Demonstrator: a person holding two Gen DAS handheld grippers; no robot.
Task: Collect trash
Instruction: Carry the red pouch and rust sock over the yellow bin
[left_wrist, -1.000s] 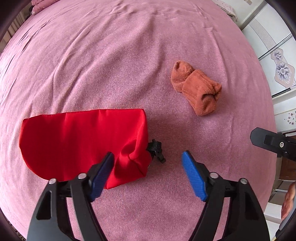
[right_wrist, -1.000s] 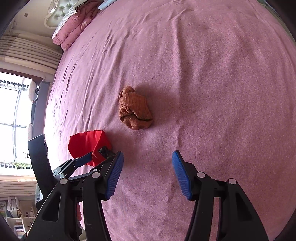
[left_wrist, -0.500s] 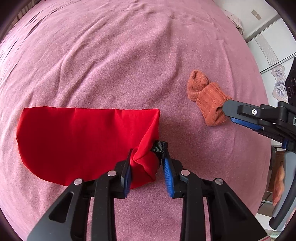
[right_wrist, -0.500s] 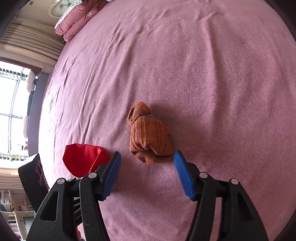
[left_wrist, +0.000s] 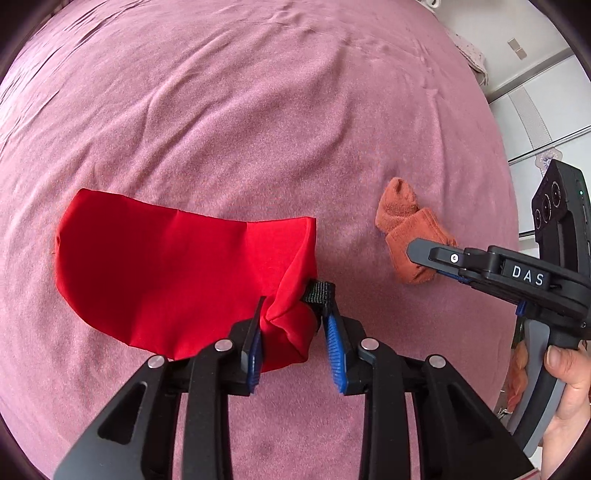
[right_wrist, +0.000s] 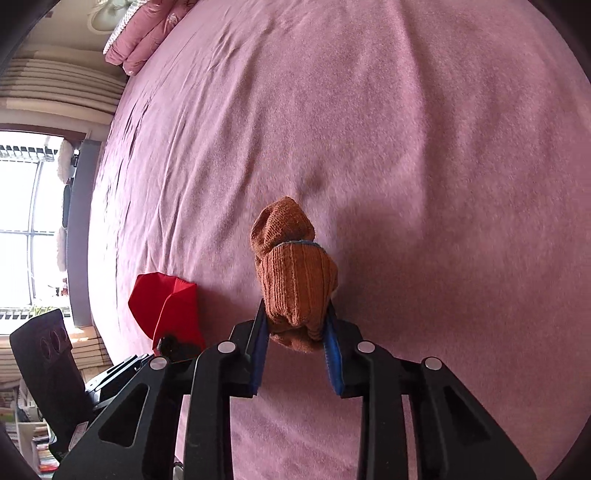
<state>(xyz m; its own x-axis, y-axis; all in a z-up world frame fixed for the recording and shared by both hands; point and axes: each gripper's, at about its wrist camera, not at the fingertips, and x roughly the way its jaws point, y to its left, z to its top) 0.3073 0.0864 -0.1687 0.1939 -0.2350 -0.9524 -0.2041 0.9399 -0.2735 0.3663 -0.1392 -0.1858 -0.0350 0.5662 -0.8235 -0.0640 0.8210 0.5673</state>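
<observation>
Fingers (left_wrist: 330, 334) of the left gripper (left_wrist: 293, 332), blue-padded, pinch the bunched mouth corner of one red fabric bag (left_wrist: 177, 273) on the pink bed (left_wrist: 258, 129), beside the bag's black strap loop (left_wrist: 319, 291). The pads press into the cloth, and the bunched corner fills the gap between them. The right gripper (right_wrist: 295, 338) has just been closing its jaws, and they now clamp the near end of one rolled brown sock (right_wrist: 291, 273), whose far end points away up the bed. From the left wrist view the sock (left_wrist: 400, 221) lies to the right of the bag and apart from it, its lower part hidden behind the right gripper's dark finger; the clamp itself cannot be made out there. A person's hand (left_wrist: 565, 387) wraps the grey handle at the frame's right edge, cut off by the lens rim. From the right wrist view only a folded red corner of the bag (right_wrist: 166, 299) shows, the rest blocked by the left tool's black body. Both grippers point steeply down at the bedcover. Pink pillows (right_wrist: 144, 40) sit at the far head of the bed, small and partly cropped.
</observation>
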